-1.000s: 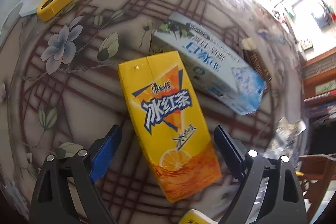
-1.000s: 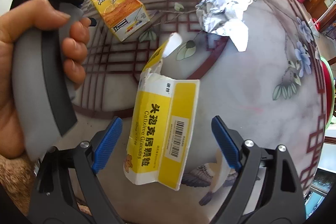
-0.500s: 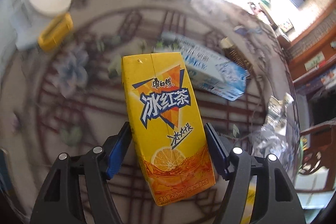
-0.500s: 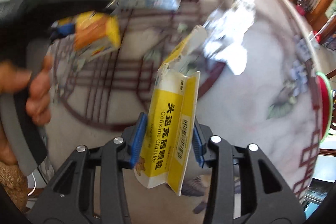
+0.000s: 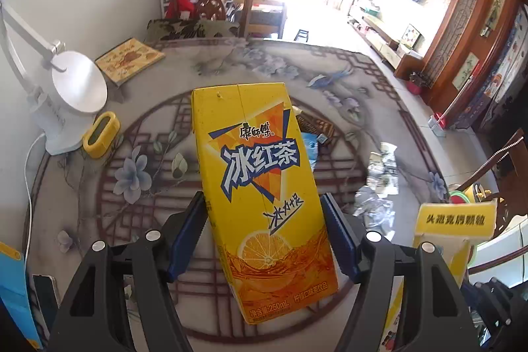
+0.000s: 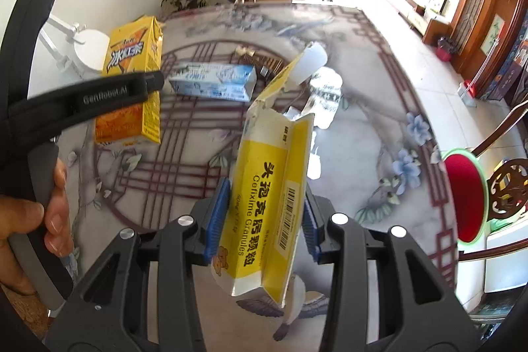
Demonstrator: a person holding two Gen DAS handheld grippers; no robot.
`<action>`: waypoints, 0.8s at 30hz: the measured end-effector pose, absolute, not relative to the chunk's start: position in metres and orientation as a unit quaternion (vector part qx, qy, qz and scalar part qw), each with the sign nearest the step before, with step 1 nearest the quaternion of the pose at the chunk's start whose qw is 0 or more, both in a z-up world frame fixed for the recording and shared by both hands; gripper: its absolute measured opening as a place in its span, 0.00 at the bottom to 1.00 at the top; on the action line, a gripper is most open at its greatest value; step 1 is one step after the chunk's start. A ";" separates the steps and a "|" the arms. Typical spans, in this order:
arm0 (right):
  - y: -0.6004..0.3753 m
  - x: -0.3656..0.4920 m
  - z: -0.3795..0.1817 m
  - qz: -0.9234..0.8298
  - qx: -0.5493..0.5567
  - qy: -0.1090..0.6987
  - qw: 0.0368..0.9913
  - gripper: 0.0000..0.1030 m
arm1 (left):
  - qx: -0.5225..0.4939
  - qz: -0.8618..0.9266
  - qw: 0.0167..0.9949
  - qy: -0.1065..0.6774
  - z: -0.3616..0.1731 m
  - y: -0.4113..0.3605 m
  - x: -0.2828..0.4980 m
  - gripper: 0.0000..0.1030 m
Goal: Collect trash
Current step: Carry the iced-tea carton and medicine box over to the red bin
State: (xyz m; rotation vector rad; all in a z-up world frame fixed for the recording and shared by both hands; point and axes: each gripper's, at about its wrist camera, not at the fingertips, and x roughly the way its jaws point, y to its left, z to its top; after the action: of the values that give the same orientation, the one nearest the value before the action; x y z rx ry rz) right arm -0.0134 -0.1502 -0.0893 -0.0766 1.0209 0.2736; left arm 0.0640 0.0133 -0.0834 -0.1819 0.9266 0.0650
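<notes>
Tongs grip trash above the patterned table (image 5: 379,94): left gripper (image 5: 264,240) clamps a yellow tea carton (image 5: 260,187); right gripper (image 6: 264,220) clamps a torn yellow medicine box (image 6: 270,197).

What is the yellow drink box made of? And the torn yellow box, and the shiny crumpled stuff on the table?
Drink box: looks like glossy coated card, with sharp folds and printed sides. Torn box: thin cardboard, with a ragged white torn edge. Crumpled stuff: probably foil or shiny plastic wrap, silvery and creased.
</notes>
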 end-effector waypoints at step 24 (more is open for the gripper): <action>-0.230 -0.029 -0.051 0.078 0.011 0.434 0.898 0.39 | -0.039 -0.012 0.906 0.422 -0.052 -0.066 0.039 0.64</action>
State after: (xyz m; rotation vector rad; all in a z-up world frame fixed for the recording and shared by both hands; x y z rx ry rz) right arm -0.0292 -0.2300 -0.0510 0.0225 0.8983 0.1610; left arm 0.0392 -0.0661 -0.0521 -0.0812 0.8706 -0.0258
